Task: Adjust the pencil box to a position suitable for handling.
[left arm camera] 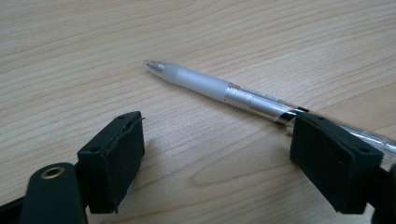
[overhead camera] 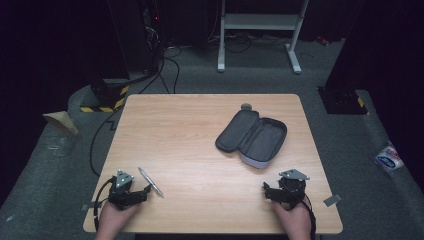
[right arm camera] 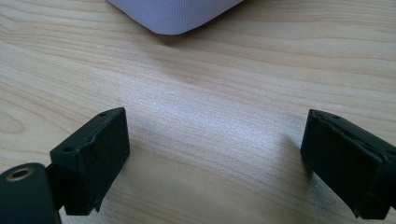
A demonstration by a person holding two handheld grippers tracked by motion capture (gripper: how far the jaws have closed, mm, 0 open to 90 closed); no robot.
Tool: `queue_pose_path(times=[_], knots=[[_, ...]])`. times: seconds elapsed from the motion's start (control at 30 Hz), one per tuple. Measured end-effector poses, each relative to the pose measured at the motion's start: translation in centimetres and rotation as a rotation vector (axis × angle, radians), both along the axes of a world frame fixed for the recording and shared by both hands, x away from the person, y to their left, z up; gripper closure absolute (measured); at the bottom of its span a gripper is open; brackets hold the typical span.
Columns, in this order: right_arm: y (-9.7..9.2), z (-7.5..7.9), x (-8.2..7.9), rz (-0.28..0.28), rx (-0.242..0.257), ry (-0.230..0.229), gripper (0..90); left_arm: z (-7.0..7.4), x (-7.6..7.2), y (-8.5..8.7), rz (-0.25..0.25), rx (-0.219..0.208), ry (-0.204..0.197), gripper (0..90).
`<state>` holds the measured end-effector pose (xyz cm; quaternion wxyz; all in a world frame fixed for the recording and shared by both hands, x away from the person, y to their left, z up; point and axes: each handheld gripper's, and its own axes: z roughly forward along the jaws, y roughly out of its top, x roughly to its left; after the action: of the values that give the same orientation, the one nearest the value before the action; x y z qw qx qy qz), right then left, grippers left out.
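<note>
Just ahead of left claw (left arm camera: 217, 144), jaws wide & empty: pen (left arm camera: 224, 91) flat on desk (left arm camera: 93, 46), barrel by one pad. Centre over barrel, then pinch. Right claw (right arm camera: 215, 158) wide, idle.

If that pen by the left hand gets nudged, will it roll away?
Probably yes: the pen looks round and lies flat on the smooth table, so a sideways push would likely roll it. Its clear barrel looks stiff and light. The frosted sleeve near the tip may give the left hand-held gripper a less slippery hold.

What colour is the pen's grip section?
Frosted, translucent white, on the pen with its clear barrel; the left gripper view shows it best.
</note>
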<state>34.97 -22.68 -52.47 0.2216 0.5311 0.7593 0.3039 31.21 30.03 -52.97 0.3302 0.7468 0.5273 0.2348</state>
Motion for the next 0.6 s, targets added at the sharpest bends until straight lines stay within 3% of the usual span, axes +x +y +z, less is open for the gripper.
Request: queue_pose_path(times=[0.6], knots=[[-0.08, 0.01, -0.08, 0.025, -0.001, -0.001, 8.1, 0.02, 0.13, 0.0, -0.005, 0.002, 0.003, 17.4]])
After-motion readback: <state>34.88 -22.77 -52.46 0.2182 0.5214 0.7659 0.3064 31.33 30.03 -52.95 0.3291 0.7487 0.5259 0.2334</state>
